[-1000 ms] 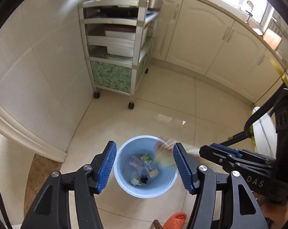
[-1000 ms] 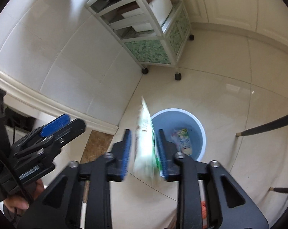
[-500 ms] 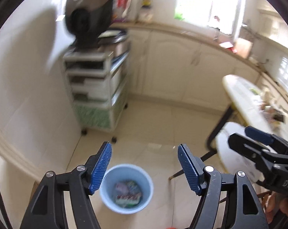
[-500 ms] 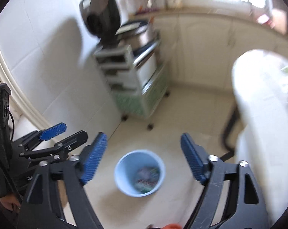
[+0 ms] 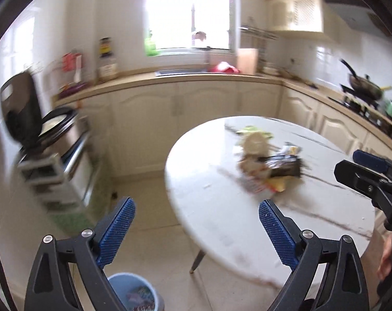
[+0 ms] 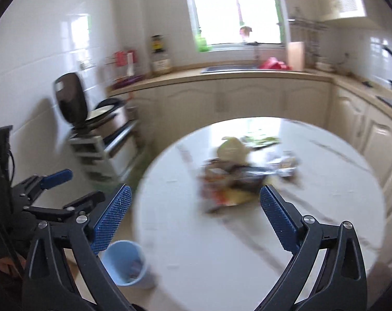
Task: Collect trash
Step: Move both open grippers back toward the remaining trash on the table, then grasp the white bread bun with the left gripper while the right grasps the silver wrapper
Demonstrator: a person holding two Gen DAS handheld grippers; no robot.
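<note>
Blurred wrappers (image 5: 269, 167) on white table (image 5: 208, 202) (contents unreadable), both tools (image 5: 196, 229) (image 6: 194, 219) opening, empty, bin (image 6: 124, 267) half-hidden.

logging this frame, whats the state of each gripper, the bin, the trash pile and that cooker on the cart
left gripper: jaws opening, nothing between them
right gripper: jaws opening, nothing between them
blue bin: upright on the floor beside the table, some trash inside
trash pile: lying loose on the round table, not yet picked up; blurred
cooker: on the cart, lid up
</note>
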